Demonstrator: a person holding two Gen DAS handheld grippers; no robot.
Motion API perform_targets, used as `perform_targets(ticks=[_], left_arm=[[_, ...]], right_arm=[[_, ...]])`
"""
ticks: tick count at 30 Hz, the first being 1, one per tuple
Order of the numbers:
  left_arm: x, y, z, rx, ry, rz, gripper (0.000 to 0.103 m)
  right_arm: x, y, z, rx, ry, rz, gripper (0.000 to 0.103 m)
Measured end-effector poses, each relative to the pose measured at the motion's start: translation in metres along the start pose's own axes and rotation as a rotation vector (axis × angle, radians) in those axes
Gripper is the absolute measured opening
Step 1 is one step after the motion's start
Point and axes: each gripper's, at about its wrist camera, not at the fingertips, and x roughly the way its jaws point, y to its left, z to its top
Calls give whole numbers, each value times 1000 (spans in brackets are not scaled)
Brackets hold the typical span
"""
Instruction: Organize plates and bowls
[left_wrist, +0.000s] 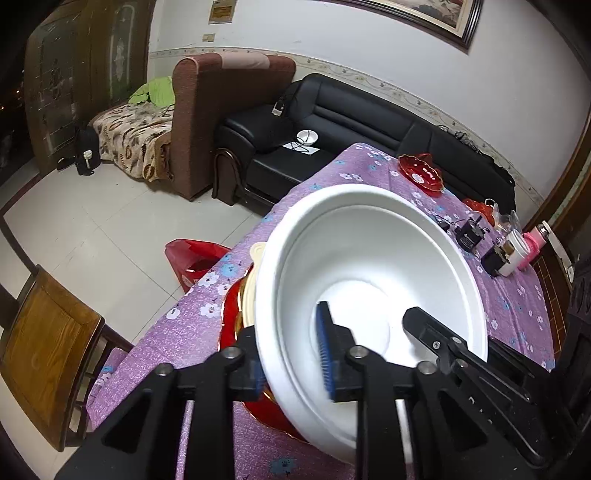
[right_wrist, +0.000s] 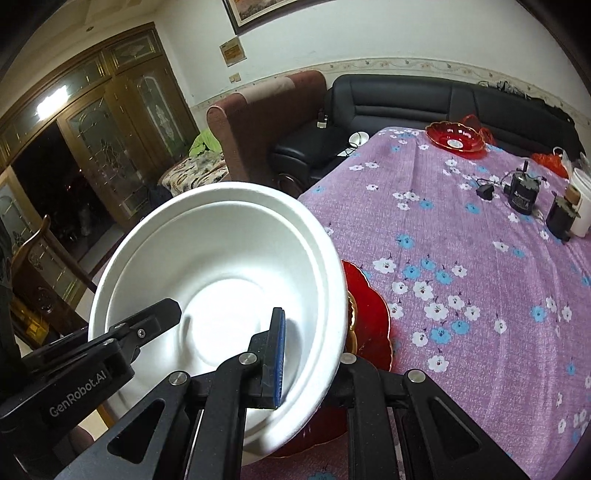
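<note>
The left gripper (left_wrist: 291, 354) pinched the near rim of the white bowl (left_wrist: 369, 273), and the right gripper (right_wrist: 314, 354) clamped the opposite rim, holding it tilted above the red plate (right_wrist: 373, 321) at the table (right_wrist: 480, 266) edge. Leveling the bowl before lowering seemed wise; a cream dish (left_wrist: 258, 253) apparently sat beneath. Farther right stood a red dish (right_wrist: 456, 138) and black adapters (right_wrist: 522, 194), well apart.
</note>
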Motion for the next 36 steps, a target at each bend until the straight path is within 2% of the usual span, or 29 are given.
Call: perform_targets(ticks=[3, 4, 5, 6, 8, 11, 13, 21, 27, 36], left_arm=[[-2, 1, 0, -6, -13, 7, 34], [-4, 2, 0, -9, -20, 9, 42], [-7, 3, -1, -15, -31, 9, 49], [-8, 4, 0, -20, -38, 9, 51], [-15, 7, -1, -33, -59, 0, 57], [-22, 8, -1, -50, -84, -9, 67], [-27, 9, -2, -61, -101, -21, 71], [-45, 10, -16, -74, -143, -45, 72], [-70, 9, -30, -83, -216, -44, 79], [-74, -1, -48, -66, -200, -62, 79]], right_arm=[[-1, 5, -2, -18, -13, -20, 15], [-1, 5, -2, -21, -15, -22, 18], [-2, 5, -3, -21, -20, -19, 25], [-3, 5, -3, -20, -29, -16, 30], [-10, 5, -3, -17, -65, -21, 54], [-20, 5, -3, -15, -111, -27, 65], [-26, 2, -3, -4, -127, -20, 66], [-38, -14, -12, 45, -140, -1, 68], [-51, -22, -21, 53, -157, 5, 72], [-61, -37, -44, 65, -143, 19, 74]])
